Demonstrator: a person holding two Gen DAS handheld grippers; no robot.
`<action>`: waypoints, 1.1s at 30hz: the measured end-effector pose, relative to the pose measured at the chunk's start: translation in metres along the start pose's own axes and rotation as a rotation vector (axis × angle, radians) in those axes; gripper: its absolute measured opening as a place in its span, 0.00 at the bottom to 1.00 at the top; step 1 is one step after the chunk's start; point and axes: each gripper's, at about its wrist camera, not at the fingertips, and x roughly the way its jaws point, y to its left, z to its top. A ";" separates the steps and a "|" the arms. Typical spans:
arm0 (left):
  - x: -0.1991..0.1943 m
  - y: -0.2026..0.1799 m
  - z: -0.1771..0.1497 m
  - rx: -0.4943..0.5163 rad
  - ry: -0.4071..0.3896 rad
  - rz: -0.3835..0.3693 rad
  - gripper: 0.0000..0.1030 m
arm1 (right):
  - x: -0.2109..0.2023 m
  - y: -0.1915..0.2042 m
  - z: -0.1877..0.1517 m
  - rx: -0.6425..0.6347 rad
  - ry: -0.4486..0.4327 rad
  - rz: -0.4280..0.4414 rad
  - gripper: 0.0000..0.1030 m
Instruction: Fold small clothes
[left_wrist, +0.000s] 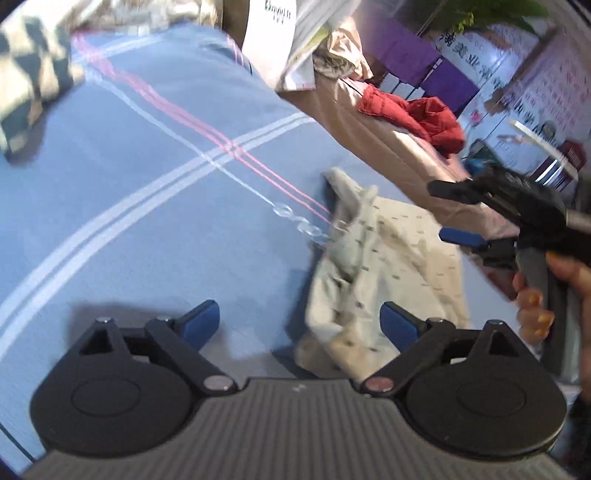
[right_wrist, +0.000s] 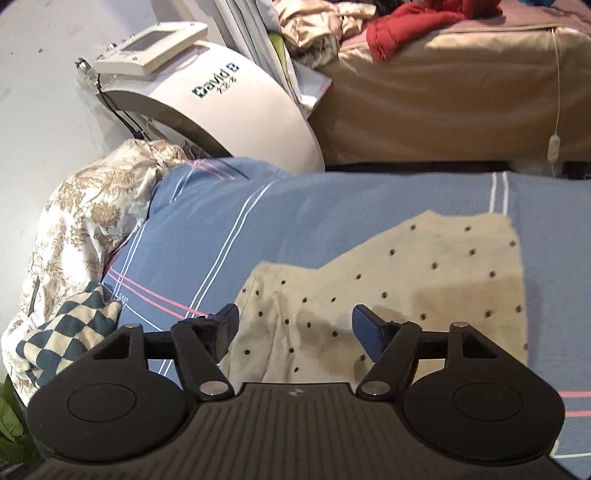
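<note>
— On the blue striped bedsheet (right_wrist: 332, 206), where's the cream dotted cotton garment (right_wrist: 424, 277)?
— Around one o'clock from the right gripper (right_wrist: 295, 325), partly flat; bunched before the left gripper (left_wrist: 300, 319).
— Fingers?
— Both spread apart, grasping nothing.
— Handling?
— Probably light, limp, non-slippery. I'd pinch a flat corner at its edge.
</note>
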 end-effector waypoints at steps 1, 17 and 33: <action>0.006 0.002 -0.002 -0.028 0.032 -0.038 0.92 | -0.012 -0.006 -0.001 -0.026 -0.018 -0.027 1.00; 0.068 -0.019 -0.057 -0.209 0.104 -0.248 0.91 | -0.063 -0.131 -0.113 0.410 0.039 0.193 1.00; 0.114 -0.020 -0.021 -0.264 0.012 -0.241 0.72 | 0.024 -0.128 -0.049 0.494 0.022 0.241 0.97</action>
